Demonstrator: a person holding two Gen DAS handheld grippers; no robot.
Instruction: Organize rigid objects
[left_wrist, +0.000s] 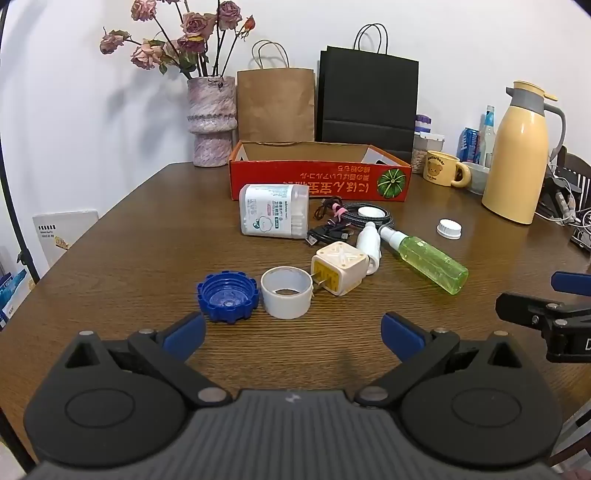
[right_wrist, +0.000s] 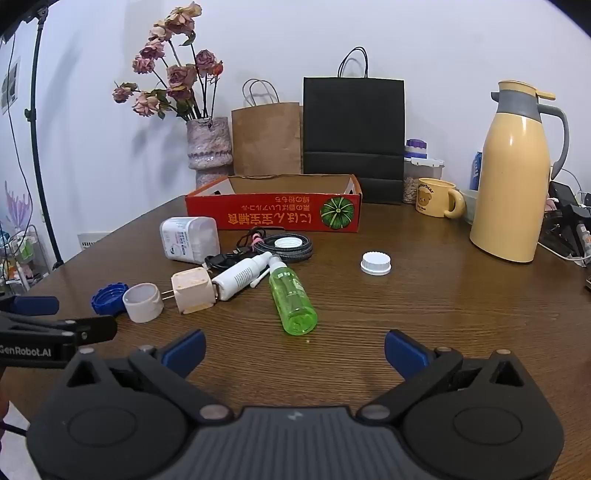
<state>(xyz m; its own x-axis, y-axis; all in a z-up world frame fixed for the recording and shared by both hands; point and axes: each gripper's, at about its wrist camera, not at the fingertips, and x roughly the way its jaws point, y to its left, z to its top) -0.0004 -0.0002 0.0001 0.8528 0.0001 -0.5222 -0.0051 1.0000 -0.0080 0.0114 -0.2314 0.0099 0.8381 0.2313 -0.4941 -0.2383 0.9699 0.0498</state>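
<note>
A red cardboard box (left_wrist: 314, 181) (right_wrist: 273, 212) stands open at the back of the wooden table. In front of it lie a white cotton-swab container (left_wrist: 273, 210) (right_wrist: 188, 240), a blue cap (left_wrist: 227, 295) (right_wrist: 109, 297), a white ring cap (left_wrist: 286, 291) (right_wrist: 142, 301), a cream plug adapter (left_wrist: 338, 271) (right_wrist: 194, 290), a white spray bottle (left_wrist: 369, 245) (right_wrist: 242, 277), a green spray bottle (left_wrist: 430, 260) (right_wrist: 293, 299) and a white lid (left_wrist: 448, 229) (right_wrist: 376, 263). My left gripper (left_wrist: 293, 336) is open and empty just short of the caps. My right gripper (right_wrist: 293, 352) is open and empty just short of the green bottle.
Coiled cables (left_wrist: 347, 218) (right_wrist: 273, 243) lie behind the bottles. A yellow thermos (left_wrist: 517, 155) (right_wrist: 513, 177), a bear mug (left_wrist: 443, 168) (right_wrist: 437, 197), jars and cans stand at the right. A flower vase (left_wrist: 212, 122) (right_wrist: 208, 149) and paper bags (left_wrist: 275, 105) (right_wrist: 352, 136) line the wall.
</note>
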